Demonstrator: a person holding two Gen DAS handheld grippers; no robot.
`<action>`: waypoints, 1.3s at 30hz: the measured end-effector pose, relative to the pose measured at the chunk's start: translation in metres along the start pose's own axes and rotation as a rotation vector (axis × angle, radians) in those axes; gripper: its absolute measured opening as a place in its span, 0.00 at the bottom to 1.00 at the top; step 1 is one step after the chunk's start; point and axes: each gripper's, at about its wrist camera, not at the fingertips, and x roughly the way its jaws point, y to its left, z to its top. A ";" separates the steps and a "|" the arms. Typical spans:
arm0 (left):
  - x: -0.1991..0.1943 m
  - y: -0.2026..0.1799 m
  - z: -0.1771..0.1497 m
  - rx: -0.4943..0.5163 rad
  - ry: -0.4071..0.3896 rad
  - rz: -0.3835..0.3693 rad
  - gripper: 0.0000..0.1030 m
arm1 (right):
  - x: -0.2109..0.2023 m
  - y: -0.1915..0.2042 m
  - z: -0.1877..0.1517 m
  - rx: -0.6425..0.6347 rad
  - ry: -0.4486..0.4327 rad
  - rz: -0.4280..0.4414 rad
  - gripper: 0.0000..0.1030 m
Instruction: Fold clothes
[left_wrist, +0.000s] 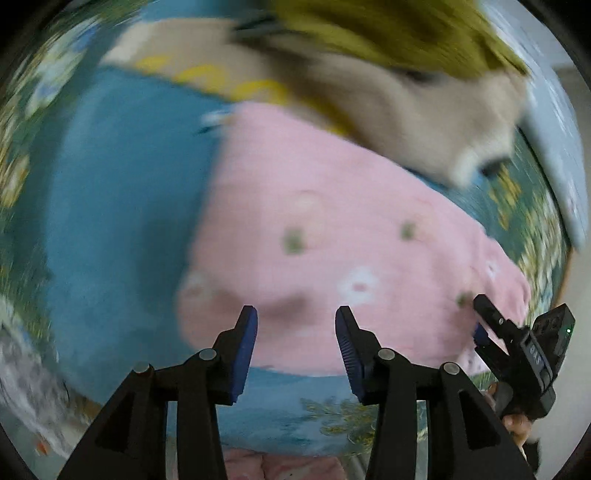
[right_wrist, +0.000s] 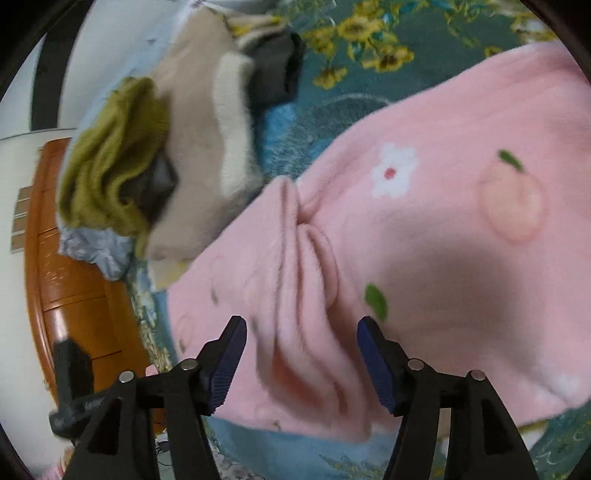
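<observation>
- The pink garment (right_wrist: 443, 240), printed with peaches and white flowers, lies spread on a teal bedspread (left_wrist: 110, 221) with a yellow-flower border; the surface looks like a bed.
- Left gripper (left_wrist: 295, 350): jaws spread, nothing between them, hovering over the garment's near edge.
- Right gripper (right_wrist: 301, 362): jaws spread, also holding nothing, poised over a bunched ridge of pleats (right_wrist: 306, 277) in the pink cloth. In the left wrist view it shows at the garment's right end.
- A pile of other clothes lies beyond the pink piece: an olive knit (right_wrist: 110, 166), a beige garment (right_wrist: 199, 147) and something dark grey (right_wrist: 277, 74). They touch or nearly touch its far edge.
- Orientation: in the left wrist view the garment's long axis runs from upper left to lower right, with the narrower end towards the right gripper. Motion blur makes it hard to tell collar from hem, so which end is which I cannot say.
- Stage: the flat body with one bunched part would fit a piece being laid out for folding, or one partly folded.
- Doing it well: each pair of jaws should close on an edge or corner, taking only the layers meant to move. The pleated ridge wants smoothing flat, or a crease will set crooked. Keep both grips level, and keep the pink cloth clear of the pile behind.
</observation>
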 end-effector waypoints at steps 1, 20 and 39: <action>-0.001 0.009 -0.002 -0.020 -0.005 0.004 0.44 | 0.006 0.003 0.002 0.009 0.023 -0.006 0.63; 0.030 0.030 0.014 -0.048 -0.030 0.101 0.44 | 0.010 -0.022 -0.018 0.027 0.029 -0.043 0.17; 0.069 -0.028 0.017 0.145 0.025 0.291 0.47 | -0.156 -0.202 -0.078 0.523 -0.421 -0.089 0.63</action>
